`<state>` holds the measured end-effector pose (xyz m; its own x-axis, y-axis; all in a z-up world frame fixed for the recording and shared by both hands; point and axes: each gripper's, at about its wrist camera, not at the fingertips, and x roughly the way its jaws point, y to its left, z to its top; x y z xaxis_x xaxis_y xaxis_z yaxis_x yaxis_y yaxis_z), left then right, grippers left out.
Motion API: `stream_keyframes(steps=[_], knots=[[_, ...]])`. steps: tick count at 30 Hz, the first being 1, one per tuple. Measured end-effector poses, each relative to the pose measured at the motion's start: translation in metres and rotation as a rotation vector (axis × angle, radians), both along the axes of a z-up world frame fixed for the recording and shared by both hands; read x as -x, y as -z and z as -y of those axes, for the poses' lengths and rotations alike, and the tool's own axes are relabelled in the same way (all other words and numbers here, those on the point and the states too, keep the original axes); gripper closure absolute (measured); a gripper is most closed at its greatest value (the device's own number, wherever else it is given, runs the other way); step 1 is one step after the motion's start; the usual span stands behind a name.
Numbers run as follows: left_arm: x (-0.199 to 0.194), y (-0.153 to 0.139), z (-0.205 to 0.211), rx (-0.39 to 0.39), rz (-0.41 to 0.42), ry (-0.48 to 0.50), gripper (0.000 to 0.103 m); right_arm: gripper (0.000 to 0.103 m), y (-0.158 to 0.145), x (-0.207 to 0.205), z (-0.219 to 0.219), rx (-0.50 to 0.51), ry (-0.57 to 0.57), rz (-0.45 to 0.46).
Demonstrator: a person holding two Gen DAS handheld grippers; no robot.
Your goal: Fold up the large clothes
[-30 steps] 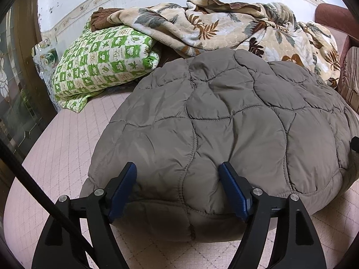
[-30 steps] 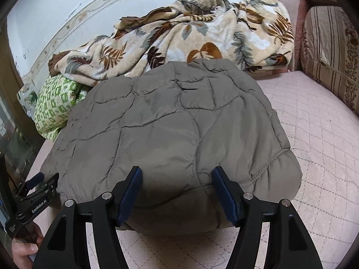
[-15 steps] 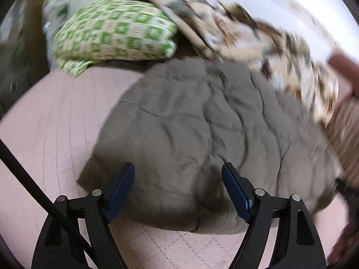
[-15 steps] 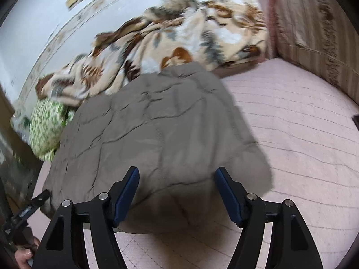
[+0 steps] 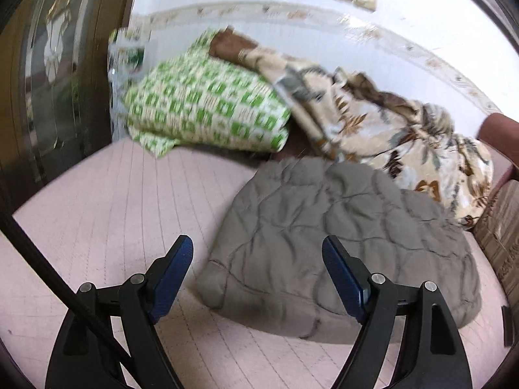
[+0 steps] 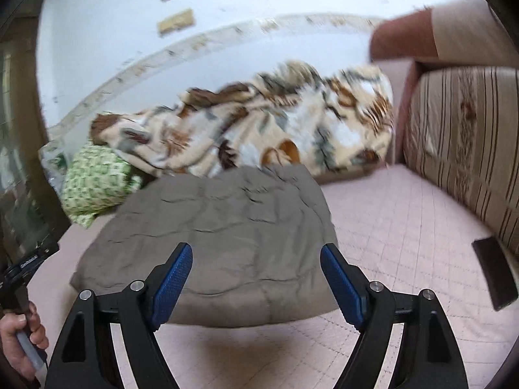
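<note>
A grey-brown quilted jacket (image 5: 340, 243) lies folded into a thick rectangular bundle on the pink quilted mattress (image 5: 113, 210). My left gripper (image 5: 256, 243) hovers above and in front of the bundle's near left corner. Its jaws are opening, and nothing is between its blue pads (image 5: 172, 272). In the right wrist view the same jacket (image 6: 220, 236) lies ahead. My right gripper (image 6: 256, 248) hangs above its near edge, its jaws opening and empty. A hand (image 6: 22, 337) holding the other gripper's handle shows at the lower left of that view.
A green checked pillow (image 5: 207, 110) and a floral blanket (image 5: 389, 129) are heaped along the wall behind the jacket. A striped cushion (image 6: 464, 149) stands at the right, with a dark flat object (image 6: 493, 272) below it. A wooden glazed door (image 5: 48, 81) borders the left.
Both grippers have lifted up and drawn back from the jacket's near edge, which they straddled a second ago. The jacket stays put on the mattress. The left view has swung leftward.
</note>
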<state>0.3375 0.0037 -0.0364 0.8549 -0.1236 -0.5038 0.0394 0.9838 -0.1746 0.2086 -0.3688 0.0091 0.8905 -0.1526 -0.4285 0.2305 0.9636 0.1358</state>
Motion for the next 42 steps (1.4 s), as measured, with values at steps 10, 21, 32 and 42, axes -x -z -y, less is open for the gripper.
stream_keyframes(steps=[10,21,32,42], knots=[[0.138,-0.033,0.030,-0.101,0.089,0.057,0.015,0.013,-0.037,0.101,-0.086,0.085,-0.028,0.136],[0.245,-0.029,0.031,-0.197,0.085,0.131,0.014,0.012,-0.027,0.180,-0.139,0.088,-0.071,0.079],[0.263,-0.026,0.028,-0.209,0.060,0.146,0.012,0.011,-0.023,0.199,-0.159,0.116,-0.102,0.048],[0.261,-0.025,0.026,-0.209,0.054,0.145,0.012,0.011,-0.024,0.199,-0.163,0.115,-0.108,0.043]])
